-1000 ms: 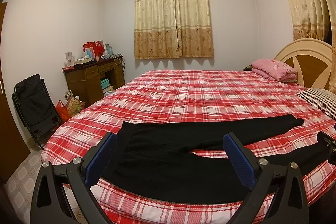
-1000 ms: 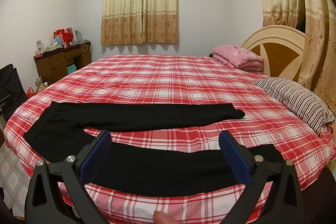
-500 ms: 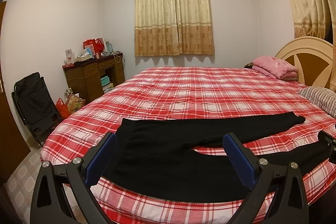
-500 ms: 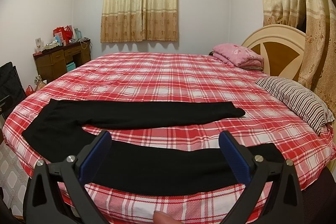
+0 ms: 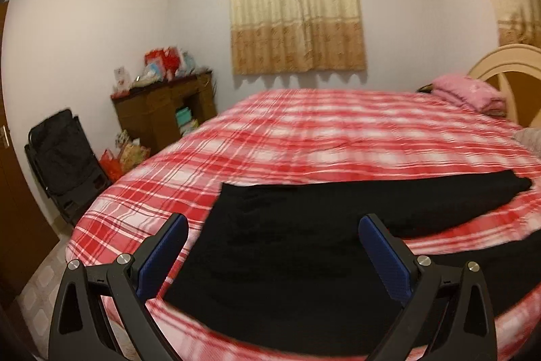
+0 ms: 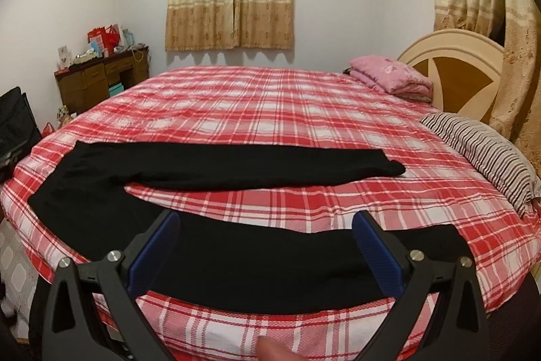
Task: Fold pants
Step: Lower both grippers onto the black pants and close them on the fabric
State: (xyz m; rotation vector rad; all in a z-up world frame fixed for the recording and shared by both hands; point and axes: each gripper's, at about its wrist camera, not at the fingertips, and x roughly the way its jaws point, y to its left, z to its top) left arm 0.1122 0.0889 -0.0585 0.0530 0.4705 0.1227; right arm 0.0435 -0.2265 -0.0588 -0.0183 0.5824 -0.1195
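Black pants (image 6: 236, 171) lie spread flat on the red plaid bed (image 6: 270, 110), waist at the left, two legs running right with a gap between them. In the left wrist view the pants' waist part (image 5: 287, 246) fills the foreground. My left gripper (image 5: 272, 222) is open and empty, hovering above the waist end. My right gripper (image 6: 265, 219) is open and empty, hovering above the near leg (image 6: 270, 266) close to the bed's front edge.
A striped pillow (image 6: 487, 154) and folded pink blanket (image 6: 392, 76) lie by the headboard (image 6: 460, 70) at right. A wooden desk (image 5: 162, 110) and black folding chair (image 5: 64, 154) stand by the left wall. A fingertip (image 6: 270, 349) shows at the bottom.
The left gripper has moved left and closer to the pants' waist, its view now blurred by motion. The right gripper has moved slightly forward over the near leg.
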